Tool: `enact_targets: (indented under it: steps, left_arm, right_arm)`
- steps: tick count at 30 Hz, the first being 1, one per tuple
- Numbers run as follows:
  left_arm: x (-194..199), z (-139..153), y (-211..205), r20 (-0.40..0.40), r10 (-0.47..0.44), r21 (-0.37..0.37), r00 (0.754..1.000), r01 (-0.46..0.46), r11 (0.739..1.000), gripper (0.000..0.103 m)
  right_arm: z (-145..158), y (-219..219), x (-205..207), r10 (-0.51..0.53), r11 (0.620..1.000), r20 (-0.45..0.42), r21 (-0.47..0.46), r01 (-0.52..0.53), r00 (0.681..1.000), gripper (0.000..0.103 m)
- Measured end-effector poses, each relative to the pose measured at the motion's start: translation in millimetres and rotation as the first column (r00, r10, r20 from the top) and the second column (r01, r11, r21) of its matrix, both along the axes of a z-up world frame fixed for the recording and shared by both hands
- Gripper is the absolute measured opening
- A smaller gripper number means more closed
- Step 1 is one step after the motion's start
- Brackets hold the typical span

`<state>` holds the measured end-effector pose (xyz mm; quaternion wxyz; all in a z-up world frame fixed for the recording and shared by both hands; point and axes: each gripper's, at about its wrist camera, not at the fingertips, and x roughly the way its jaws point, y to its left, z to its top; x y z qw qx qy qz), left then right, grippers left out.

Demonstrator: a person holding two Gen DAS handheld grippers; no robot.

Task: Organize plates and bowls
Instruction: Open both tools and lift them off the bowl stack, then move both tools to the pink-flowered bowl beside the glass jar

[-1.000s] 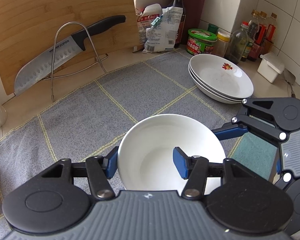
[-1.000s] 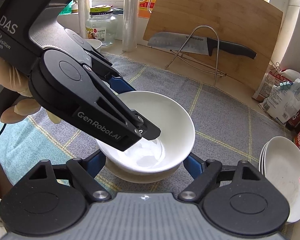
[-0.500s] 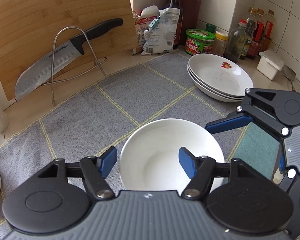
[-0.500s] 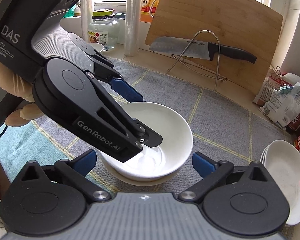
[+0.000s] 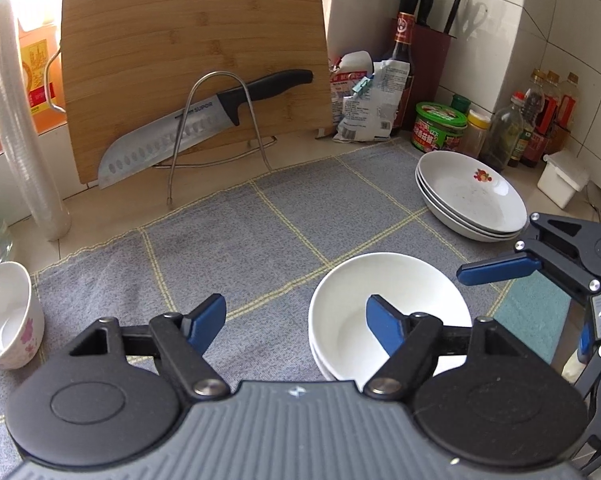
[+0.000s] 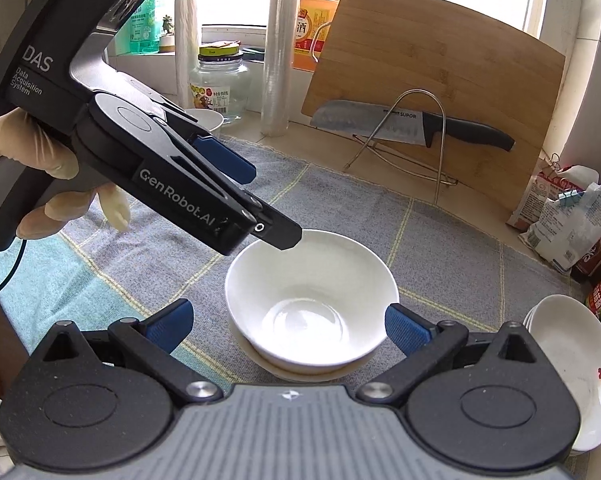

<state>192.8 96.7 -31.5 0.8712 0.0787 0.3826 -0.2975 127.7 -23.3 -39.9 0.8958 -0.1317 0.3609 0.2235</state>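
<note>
Two white bowls (image 6: 312, 304) nested, upper seated in lower, resting on grey checked cloth (image 5: 284, 216) over the bench (image 5: 112, 208), centre-right in left wrist view. Stack of three shallow plates (image 5: 474, 196) with red motif further back right, near the jars, well apart from the bowls. Small flowered bowl (image 5: 6, 316) alone at far left edge of cloth, upright, well apart from everything else.

Left tongs (image 5: 296, 320) spread wide, holding nothing; right blue pad hanging over the bowl stack's interior, left pad over bare cloth, neither visibly touching the rim. Right tongs (image 6: 286, 324) also spread wide, empty, pads flanking the bowl stack on either side with clear gaps. Gloved hand (image 6: 56, 184) visible on the left tool's handle.

Step in hand, by judgement: stacking of the two white bowls looks complete, both tools released and clear. Plates already gathered. Remaining loose item appears to be the flowered bowl at left.

Next move likely calls for: left tongs swung left toward the flowered bowl, one pad inside and one outside the near wall, pinch on the rim, lift, carry over to the white stack. Narrower and taller than the white bowls, so probably sits inside rather than flush; slow lowering advised, glazed ware apt to slip in a rim pinch
</note>
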Motion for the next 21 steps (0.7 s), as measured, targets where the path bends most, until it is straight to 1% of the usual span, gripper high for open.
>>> enact_targets:
  steps: [3,6,8,11,12,15,17,21]
  left_arm:
    - [-5.1,0.5,9.0,0.011,0.006,-0.009,1.0,-0.006,1.0,0.081]
    - [-8.1,-0.7,19.0,-0.002,0.002,-0.024,1.0,-0.003,1.0,0.081]
    - [-10.2,-0.9,24.7,0.001,0.003,-0.023,1.0,-0.003,1.0,0.081]
    - [-14.9,0.9,34.4,0.011,0.028,-0.029,1.0,-0.028,0.999,0.083]
    - [-15.6,1.7,36.8,0.01,0.038,-0.033,0.999,-0.038,0.999,0.085]
    - [-20.7,4.3,44.4,0.026,0.093,-0.04,0.995,-0.092,0.995,0.086]
    - [-25.0,5.7,48.7,0.037,0.143,-0.035,0.989,-0.142,0.989,0.086]
    - [-28.4,6.8,60.8,0.004,0.245,-0.043,0.97,-0.244,0.969,0.088]
  right_arm:
    - [-5.7,3.0,-4.0,-0.013,1.0,-0.023,0.008,0.013,1.0,0.103]
    - [-8.3,8.4,-8.6,-0.044,0.999,-0.007,-0.023,0.043,0.999,0.103]
    - [-7.2,9.2,-8.1,-0.065,0.998,-0.015,-0.017,0.065,0.998,0.103]
    - [-4.3,10.9,-8.1,-0.075,0.997,-0.015,-0.013,0.074,0.997,0.103]
    - [-3.0,11.6,-8.0,-0.07,0.997,-0.011,-0.013,0.07,0.997,0.103]
    - [0.6,12.1,-5.7,-0.041,0.999,-0.009,0.004,0.041,0.999,0.103]
    - [1.6,12.2,-2.3,-0.003,1.0,-0.008,0.014,0.003,1.0,0.103]
    - [3.9,14.6,5.9,0.062,0.998,-0.01,0.026,-0.062,0.998,0.103]
